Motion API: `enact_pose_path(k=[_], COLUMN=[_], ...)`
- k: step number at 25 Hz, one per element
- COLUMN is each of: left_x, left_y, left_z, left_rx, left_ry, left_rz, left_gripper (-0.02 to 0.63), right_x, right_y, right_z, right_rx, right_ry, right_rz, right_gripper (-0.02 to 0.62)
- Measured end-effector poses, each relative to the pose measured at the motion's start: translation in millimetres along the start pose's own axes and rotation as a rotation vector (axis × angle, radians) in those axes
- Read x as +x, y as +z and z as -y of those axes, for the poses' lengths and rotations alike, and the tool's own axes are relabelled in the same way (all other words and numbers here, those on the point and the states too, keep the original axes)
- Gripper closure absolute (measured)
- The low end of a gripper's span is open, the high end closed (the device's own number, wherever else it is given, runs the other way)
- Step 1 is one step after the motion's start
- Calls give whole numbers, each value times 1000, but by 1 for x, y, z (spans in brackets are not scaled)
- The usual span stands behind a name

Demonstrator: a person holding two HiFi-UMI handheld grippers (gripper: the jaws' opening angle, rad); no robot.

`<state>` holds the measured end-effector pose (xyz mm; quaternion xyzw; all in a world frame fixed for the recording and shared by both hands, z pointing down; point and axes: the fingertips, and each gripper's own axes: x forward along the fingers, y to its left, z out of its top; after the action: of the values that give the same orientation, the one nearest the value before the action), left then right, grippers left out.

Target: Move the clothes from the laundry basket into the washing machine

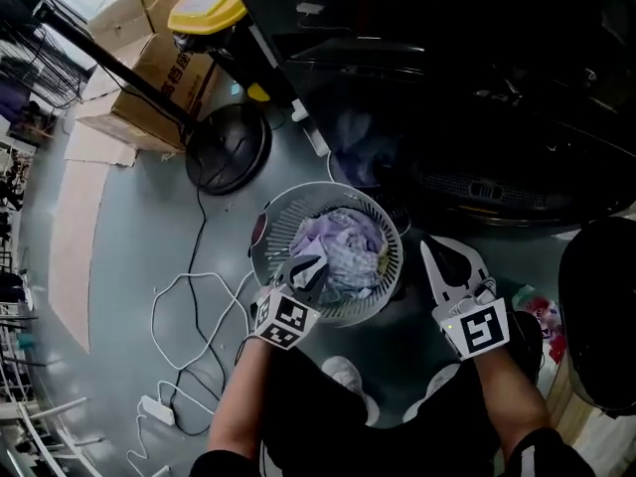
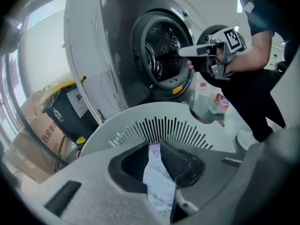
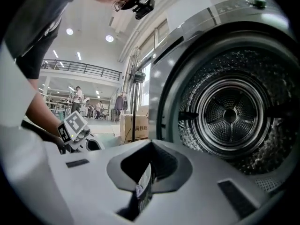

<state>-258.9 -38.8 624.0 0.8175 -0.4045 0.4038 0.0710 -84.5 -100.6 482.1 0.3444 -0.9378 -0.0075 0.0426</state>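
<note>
Clothes (image 1: pixel 343 241): a pale heap in the laundry basket (image 1: pixel 390 284) on the floor, just in front of the washing machine (image 1: pixel 477 117).
Left hand-held gripper (image 1: pixel 301 269): over the near-left edge of the heap, jaws almost together. Pale cloth shows in the slit, probably the heap seen through it rather than anything gripped.
Right hand-held gripper (image 1: pixel 427 249): right of the basket, jaws together, empty.
Doing it well: spread the left jaws wide, sink them into a thick fold and close firmly. Lift clear of the rim before swinging to the drum (image 3: pixel 229 114).

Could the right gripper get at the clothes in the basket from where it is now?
Probably yes: the right gripper hangs just beside the laundry basket, whose top is open over the clothes. Its jaws are shut, so they'd need opening.
</note>
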Motion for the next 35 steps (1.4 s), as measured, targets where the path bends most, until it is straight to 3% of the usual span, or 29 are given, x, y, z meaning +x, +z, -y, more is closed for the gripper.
enact_pose_path(k=[6,9,15,20,31,33,35], left_x=[38,53,87,118,160,162,158], left_y=[-53,-67,-115,-153,-189,-183,-171], left_z=[21,24,40,50,52,47,44], left_rx=[109,174,272,356,443,443,431], left_ry=[-166,-229,-398,-427,-394,-362,-350], left_rz=[-200,-293,-526,-641,-697,-677,-648], left_gripper=[287,207,160,130,140,341,425], right_x=[-3,-4,2,1,2,3,4], right_y=[-24,-29,-30,-36,-45,-45,-44], right_z=[0,1,-4,-3,-12,-13,-14], right_rx=[28,25,-42,-57,-63,-53,-47], right_ry=[31,34,79,85,100,98,100], right_rz=[-24,-33,2,-1,-22,-26,-27], right_gripper=[590,589,588,568,557,557,557])
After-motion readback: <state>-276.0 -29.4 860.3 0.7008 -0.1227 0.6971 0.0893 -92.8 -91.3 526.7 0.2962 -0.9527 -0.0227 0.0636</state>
